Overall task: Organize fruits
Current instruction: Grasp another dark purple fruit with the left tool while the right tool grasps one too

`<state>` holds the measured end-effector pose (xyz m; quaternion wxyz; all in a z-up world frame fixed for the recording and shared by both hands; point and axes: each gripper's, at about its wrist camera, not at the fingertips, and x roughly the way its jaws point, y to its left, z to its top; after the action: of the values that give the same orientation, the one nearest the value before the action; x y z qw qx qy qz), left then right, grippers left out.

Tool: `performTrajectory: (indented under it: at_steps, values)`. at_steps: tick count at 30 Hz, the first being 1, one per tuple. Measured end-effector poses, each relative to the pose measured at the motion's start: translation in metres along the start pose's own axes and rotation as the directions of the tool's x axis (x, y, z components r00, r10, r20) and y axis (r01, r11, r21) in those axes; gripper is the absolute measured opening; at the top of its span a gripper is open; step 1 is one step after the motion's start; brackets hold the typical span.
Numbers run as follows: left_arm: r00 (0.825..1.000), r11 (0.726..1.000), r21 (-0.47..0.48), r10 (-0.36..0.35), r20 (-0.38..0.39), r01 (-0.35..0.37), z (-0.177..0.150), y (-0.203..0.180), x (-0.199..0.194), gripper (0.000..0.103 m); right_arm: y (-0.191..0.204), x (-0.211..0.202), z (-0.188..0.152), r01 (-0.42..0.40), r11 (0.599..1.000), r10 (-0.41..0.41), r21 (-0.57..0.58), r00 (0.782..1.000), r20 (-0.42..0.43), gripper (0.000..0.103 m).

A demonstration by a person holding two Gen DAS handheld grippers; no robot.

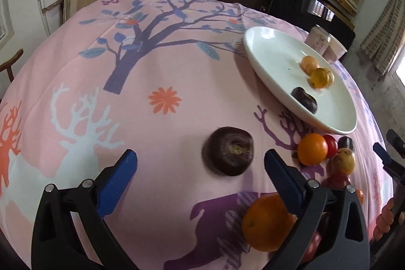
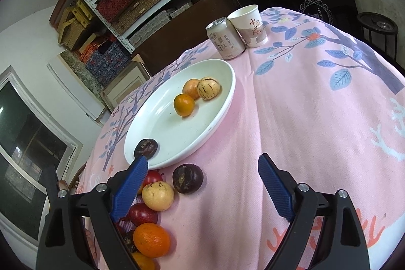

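A dark purple fruit (image 1: 229,154) lies on the pink tablecloth just ahead of my open, empty left gripper (image 1: 201,166), between its blue fingers. A white plate (image 1: 268,52) at the right holds two orange-yellow fruits (image 1: 321,77) and a dark fruit (image 1: 303,99). In the right wrist view the plate (image 2: 157,128) holds an orange (image 2: 184,104), a striped yellow fruit (image 2: 208,88) and a dark fruit (image 2: 146,148). My right gripper (image 2: 202,173) is open and empty above a loose dark fruit (image 2: 187,178), a yellow fruit (image 2: 158,195) and an orange (image 2: 151,239).
A drink can (image 2: 225,38) and a paper cup (image 2: 249,25) stand beyond the plate. More loose fruits, an orange (image 1: 311,149) and another orange (image 1: 265,223), cluster at the lower right in the left wrist view. Shelves with boxes line the wall behind the table.
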<state>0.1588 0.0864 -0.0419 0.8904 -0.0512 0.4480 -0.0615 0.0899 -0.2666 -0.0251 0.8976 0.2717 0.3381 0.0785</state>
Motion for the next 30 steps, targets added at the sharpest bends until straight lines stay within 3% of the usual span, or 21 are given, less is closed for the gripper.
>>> performTrajectory:
  at_steps: [4,8,11,17,20,22,23,25,30]
  values:
    - [0.998,0.993,0.103,0.055,0.014,-0.056,-0.005,-0.021,0.002,0.099,0.005,0.003,-0.001,0.001,0.999,-0.001,-0.034,1.000,-0.011,0.090]
    - [1.000,0.999,0.045,0.013,-0.014,-0.012,-0.003,-0.008,0.010,0.099,0.010,0.003,-0.003,0.017,0.997,-0.018,-0.069,1.000,-0.011,0.090]
    - [0.999,0.998,0.029,0.047,-0.003,-0.047,0.000,0.000,0.011,0.099,0.012,0.005,-0.005,0.038,0.995,-0.040,-0.091,0.999,-0.012,0.090]
    - [0.999,0.998,0.045,0.038,-0.011,-0.038,-0.002,-0.005,0.011,0.099,0.020,0.010,-0.010,0.086,0.983,-0.091,-0.165,0.996,-0.022,0.090]
    - [0.999,0.998,0.047,0.038,-0.012,-0.037,-0.002,-0.006,0.012,0.099,0.029,0.016,-0.015,0.118,0.962,-0.130,-0.247,0.991,-0.036,0.075]
    - [0.999,0.998,0.047,0.037,-0.009,-0.036,-0.002,-0.006,0.011,0.099,0.037,0.025,-0.021,0.134,0.942,-0.161,-0.309,0.985,-0.063,0.053]
    - [0.999,0.998,0.046,0.038,-0.008,-0.037,-0.002,-0.006,0.012,0.099,0.040,0.028,-0.025,0.143,0.932,-0.176,-0.334,0.982,-0.071,0.049]
    - [0.999,0.998,0.046,0.040,-0.007,-0.040,-0.001,-0.006,0.012,0.099,0.047,0.035,-0.030,0.161,0.908,-0.206,-0.386,0.975,-0.078,0.048]
    - [0.999,0.998,0.046,0.043,-0.013,-0.043,0.000,-0.006,0.014,0.099,0.049,0.044,-0.032,0.179,0.893,-0.240,-0.412,0.965,-0.101,0.048]
